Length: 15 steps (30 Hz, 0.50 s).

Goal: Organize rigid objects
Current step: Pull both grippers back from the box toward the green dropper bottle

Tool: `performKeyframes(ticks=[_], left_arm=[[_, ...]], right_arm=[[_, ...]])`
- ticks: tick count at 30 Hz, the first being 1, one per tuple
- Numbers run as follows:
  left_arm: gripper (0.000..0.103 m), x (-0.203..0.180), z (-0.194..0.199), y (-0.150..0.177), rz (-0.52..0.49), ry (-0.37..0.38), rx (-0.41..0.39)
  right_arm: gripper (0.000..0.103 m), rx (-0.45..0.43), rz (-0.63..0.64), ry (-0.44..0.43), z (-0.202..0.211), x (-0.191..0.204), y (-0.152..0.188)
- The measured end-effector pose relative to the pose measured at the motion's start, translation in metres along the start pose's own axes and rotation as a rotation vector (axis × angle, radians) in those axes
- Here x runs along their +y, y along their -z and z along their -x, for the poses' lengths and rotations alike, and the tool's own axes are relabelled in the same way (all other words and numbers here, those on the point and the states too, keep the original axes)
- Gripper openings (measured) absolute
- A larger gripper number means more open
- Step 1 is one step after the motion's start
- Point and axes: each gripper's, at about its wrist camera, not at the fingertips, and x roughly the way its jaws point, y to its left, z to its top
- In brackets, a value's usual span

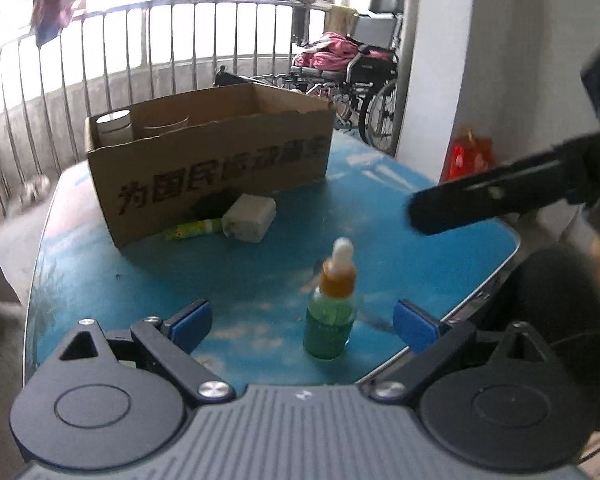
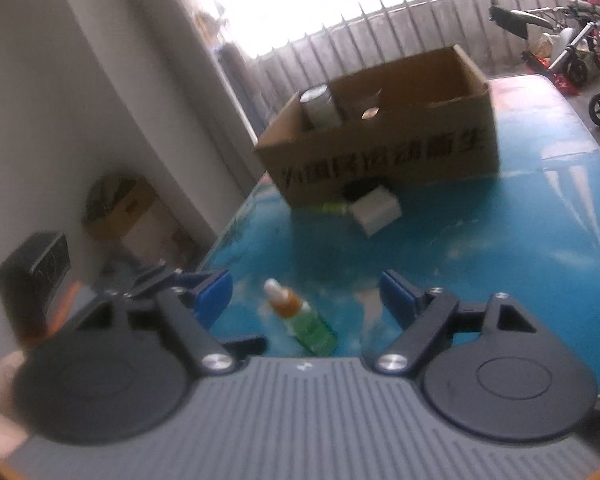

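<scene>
Left wrist view, L to R: metal balcony railing (image 1: 100, 52) at far left behind the blue table (image 1: 260, 264). Cardboard box (image 1: 204, 160) w/ black printed characters sits on the table's far half, open top; a white-lidded jar (image 1: 114, 126) stands in its left corner, a pale cup rim beside it. Touching the box's front face: a green-yellow tube (image 1: 192, 229) lying flat, and just right of it a white block-shaped item (image 1: 249, 218), corner tilted up. Nearer the camera, a dropper bottle (image 1: 332, 304) stands upright — green body, orange collar, white bulb. Left gripper (image 1: 302, 322) is spread wide, blue pads well apart; the bottle stands between them, closer to the right pad, not touched. Wheelchair (image 1: 356, 80) w/ pink cloth behind the box at right. A black finger of the right gripper (image 1: 492, 196) pokes in from the right edge, above the table.

Right wrist view (blurry): cardboard carton on the floor by the wall (image 2: 118, 208) at left. Right gripper (image 2: 306, 300) also spread, nothing pinched; the same bottle shows leaning between its pads, no contact. Box, tube, white block sit farther back, centre-right.
</scene>
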Motion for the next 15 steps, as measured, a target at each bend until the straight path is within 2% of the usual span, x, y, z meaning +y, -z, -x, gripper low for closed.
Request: performKeyframes(ticks=[5, 7, 8, 10, 15], left_arm=[[0.093, -0.013, -0.02, 0.013, -0.047, -0.023, 0.006], [0.088, -0.013, -0.025, 0.017, -0.031, -0.015, 0.004], [0.084, -0.012, -0.026, 0.018, -0.016, -0.007, 0.005], [0.077, -0.009, -0.028, 0.021, 0.016, 0.015, -0.002], [0.059, -0.01, -0.034, 0.022, 0.006, 0.013, -0.003]], right_arm=[[0.073, 0.046, 0.121, 0.058, -0.032, 0.028, 0.01], [0.067, 0.063, 0.158, 0.084, -0.043, 0.036, 0.014], [0.064, 0.066, 0.17, 0.095, -0.046, 0.038, 0.015], [0.05, 0.077, 0.174, 0.107, -0.053, 0.041, 0.017], [0.038, 0.07, 0.161, 0.13, -0.056, 0.038, 0.015]])
